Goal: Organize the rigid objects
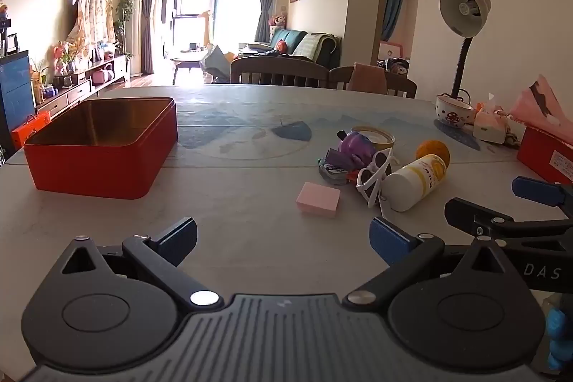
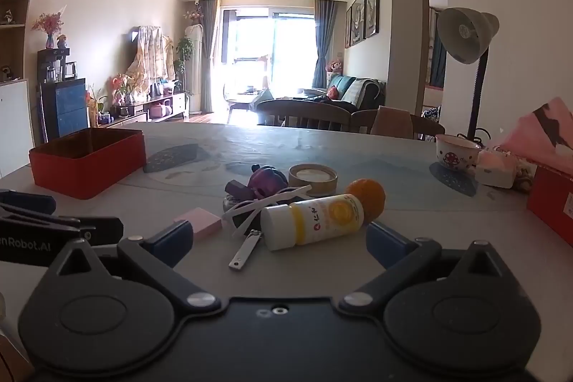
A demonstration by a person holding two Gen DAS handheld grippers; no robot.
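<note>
Left gripper (image 1: 283, 240) and right gripper (image 2: 279, 238) — both spread wide, grasping nothing. Open red rectangular metal tin (image 1: 104, 149) on grey table (image 1: 232, 238), left. White plastic bottle (image 2: 311, 221) lies among cluttered objects — just ahead of right gripper.

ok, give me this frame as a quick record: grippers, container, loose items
left gripper: open, holding nothing, above the table
right gripper: open, holding nothing, facing the pile
red tin: lid off, nothing visible inside, left of the pile
pile: white bottle on its side, orange, white sunglasses, purple toy, nail clipper
pink block: lies apart, near the pile
</note>
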